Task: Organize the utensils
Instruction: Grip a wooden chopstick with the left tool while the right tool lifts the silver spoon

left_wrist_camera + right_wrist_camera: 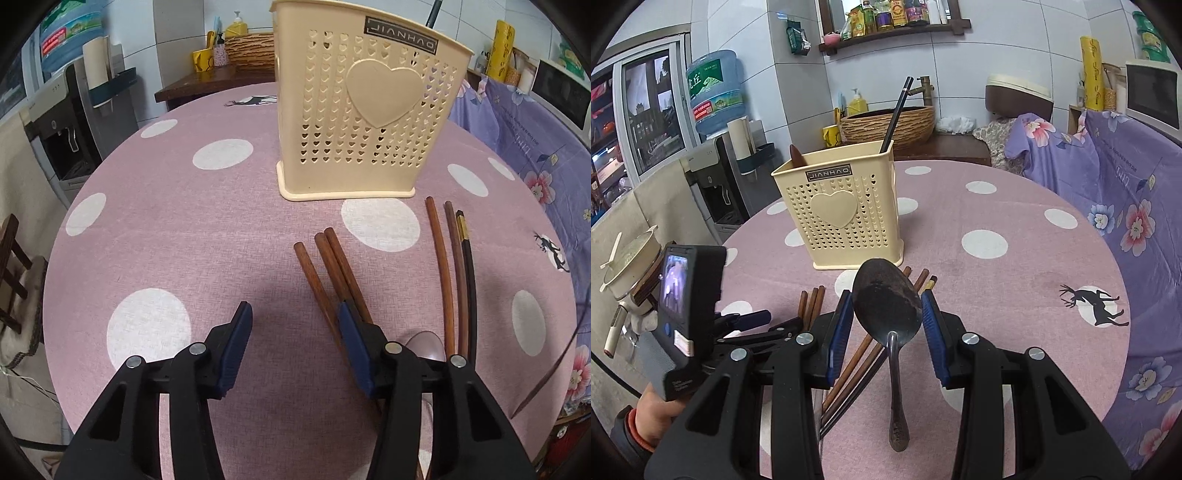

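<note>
The table (1015,206) is seen with much free cloth to the right of the cream holder (846,210), which is set well inside the edge. Loose chopsticks (332,266) are laid just before the holder. A dark spoon (886,306) is pinched by the tilted right tool (886,314), above the chopsticks. The left tool (293,321) is spread, nothing gripped.
</note>
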### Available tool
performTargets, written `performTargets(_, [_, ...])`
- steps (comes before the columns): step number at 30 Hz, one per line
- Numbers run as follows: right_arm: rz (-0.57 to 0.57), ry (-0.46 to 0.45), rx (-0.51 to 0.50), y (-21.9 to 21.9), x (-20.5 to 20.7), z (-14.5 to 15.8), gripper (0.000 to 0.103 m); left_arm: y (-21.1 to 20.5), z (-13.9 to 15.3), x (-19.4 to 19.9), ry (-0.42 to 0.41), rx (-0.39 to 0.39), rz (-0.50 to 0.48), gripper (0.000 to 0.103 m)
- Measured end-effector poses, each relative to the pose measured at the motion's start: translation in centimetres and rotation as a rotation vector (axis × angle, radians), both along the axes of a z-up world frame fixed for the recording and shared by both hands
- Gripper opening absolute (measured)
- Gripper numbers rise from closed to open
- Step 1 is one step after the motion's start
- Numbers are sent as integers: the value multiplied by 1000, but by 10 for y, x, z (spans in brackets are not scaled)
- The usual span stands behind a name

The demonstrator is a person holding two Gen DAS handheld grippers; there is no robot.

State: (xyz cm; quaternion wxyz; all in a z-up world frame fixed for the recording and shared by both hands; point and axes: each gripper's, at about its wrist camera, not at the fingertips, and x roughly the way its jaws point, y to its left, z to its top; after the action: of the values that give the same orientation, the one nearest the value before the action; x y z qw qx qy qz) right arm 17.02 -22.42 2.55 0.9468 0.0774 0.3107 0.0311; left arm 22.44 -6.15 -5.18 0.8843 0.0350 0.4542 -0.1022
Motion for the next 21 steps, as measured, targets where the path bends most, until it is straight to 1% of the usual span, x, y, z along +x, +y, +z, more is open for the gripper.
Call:
performTargets(1, [0,-3,-1,0,-1,1,38,-1,-1,2,6,4,3,49])
performTargets(4, [-6,-7,-2,0,-2,0,38,-8,-1,7,1,55,5,46])
performTargets(6, [-11,-7,0,-1,-1,0,38,-8,0,11,9,53,8,34])
performTargets(7, [-12,-6,2,-2,-1,-1,38,-8,1,12,13,53,11,31])
performTargets(11, [-18,-1,10,-4,1,-3,38,-10,1,15,9,66,19,14])
performTargets(15, [-23,1,8,-4,1,-4,38,-8,1,17,15,45,28,13])
performTargets(19, [-29,5,8,-4,0,-4,38,-1,2,19,28,-12,45,12])
performTargets(21, [-32,6,10,-5,1,-4,38,5,3,21,41,-55,60,12])
